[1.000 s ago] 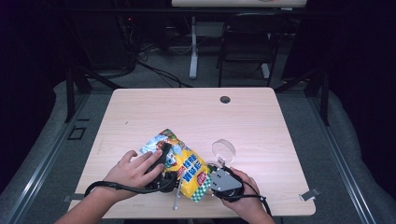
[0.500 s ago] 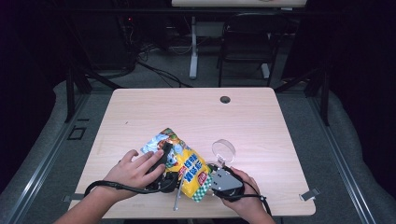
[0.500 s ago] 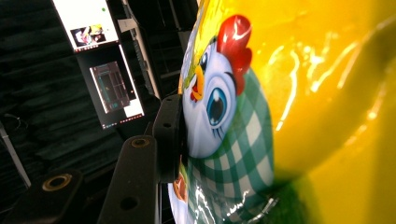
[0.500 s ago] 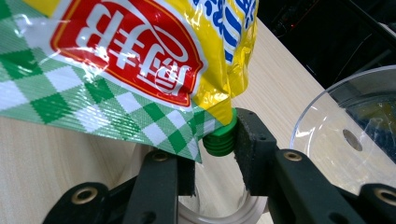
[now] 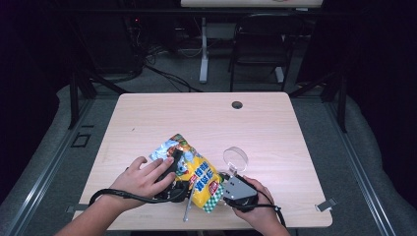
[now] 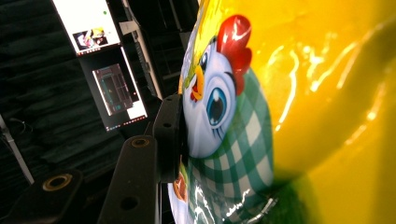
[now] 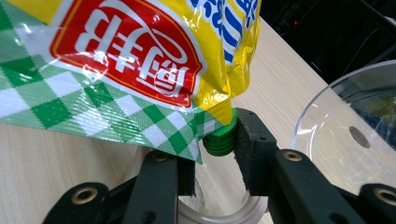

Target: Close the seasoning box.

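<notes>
A yellow pouch with a cartoon chicken and a green check pattern lies tilted near the table's front edge. My left gripper is shut on it; in the left gripper view one black pad presses into the pouch, and the other jaw is hidden behind it. My right gripper sits at the pouch's lower right corner. In the right gripper view the pouch's green threaded spout hangs between the jaws, touching the right pad, above a clear cup's rim that spans the two jaws.
A clear round lid lies just beyond my right gripper, also seen close by. The wooden table has a dark grommet at its far edge. A chair and cables stand behind. Screens glow in the dark.
</notes>
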Tool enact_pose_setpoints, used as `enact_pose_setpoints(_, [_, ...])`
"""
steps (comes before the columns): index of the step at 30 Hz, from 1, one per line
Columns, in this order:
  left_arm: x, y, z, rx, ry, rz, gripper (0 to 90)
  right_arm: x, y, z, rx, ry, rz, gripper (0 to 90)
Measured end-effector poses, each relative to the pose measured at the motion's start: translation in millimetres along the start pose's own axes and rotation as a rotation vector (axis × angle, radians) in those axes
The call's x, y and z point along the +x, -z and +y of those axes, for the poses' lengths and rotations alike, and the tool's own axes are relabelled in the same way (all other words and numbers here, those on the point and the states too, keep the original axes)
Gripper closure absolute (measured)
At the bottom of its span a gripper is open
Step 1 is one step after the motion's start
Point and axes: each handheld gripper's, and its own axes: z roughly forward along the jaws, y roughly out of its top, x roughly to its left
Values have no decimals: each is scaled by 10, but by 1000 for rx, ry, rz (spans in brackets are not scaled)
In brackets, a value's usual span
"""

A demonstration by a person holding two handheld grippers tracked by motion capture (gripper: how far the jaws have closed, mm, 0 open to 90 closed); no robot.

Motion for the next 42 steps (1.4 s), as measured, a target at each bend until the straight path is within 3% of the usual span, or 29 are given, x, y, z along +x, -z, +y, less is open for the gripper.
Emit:
enact_pose_setpoints(19, [10,2,12,-10,0,-3,617,-16,8,0,5,-38,27,706])
enact_pose_setpoints(42, [57,11,32,1,-32,-5,617,-33,21,0,-4,-67,45,706])
